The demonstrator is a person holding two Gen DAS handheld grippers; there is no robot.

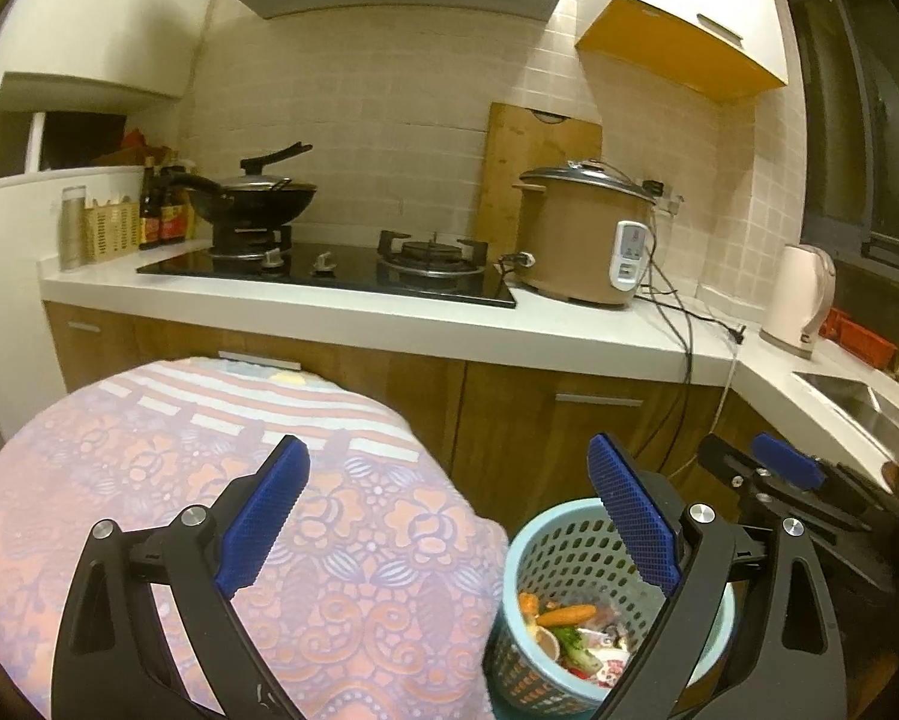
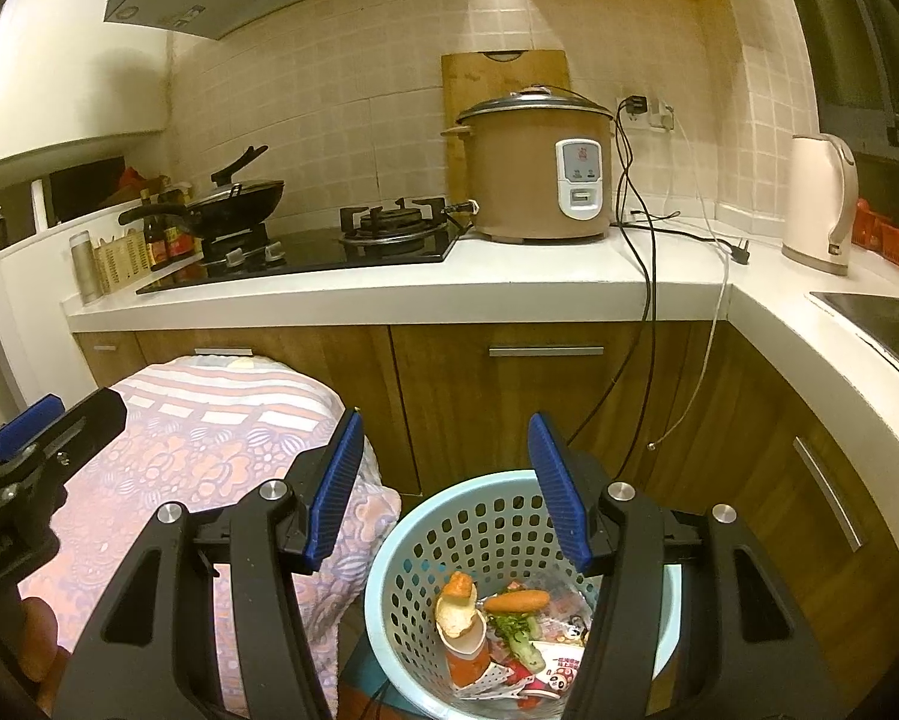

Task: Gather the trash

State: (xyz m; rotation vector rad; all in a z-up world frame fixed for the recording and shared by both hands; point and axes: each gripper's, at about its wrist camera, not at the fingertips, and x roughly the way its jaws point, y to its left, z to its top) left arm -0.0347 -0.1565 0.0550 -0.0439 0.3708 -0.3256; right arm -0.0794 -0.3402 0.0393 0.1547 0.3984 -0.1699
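Both tongs wide, empty: left tongs (image 1: 449, 516), right tongs (image 2: 446, 489). Risk: knocking over the basket (image 2: 443, 516) at 6 o'clock, spilling the carrot (image 2: 517, 600).

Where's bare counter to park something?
Bare: counter stretch between rice cooker and kettle, though cords trail across it; also the front strip ahead of the stove. Crowded: left end, with bottles and a utensil basket.

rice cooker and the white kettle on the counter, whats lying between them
In the right wrist view, between the rice cooker and the kettle lie loose cables and an unplugged plug on the white counter.
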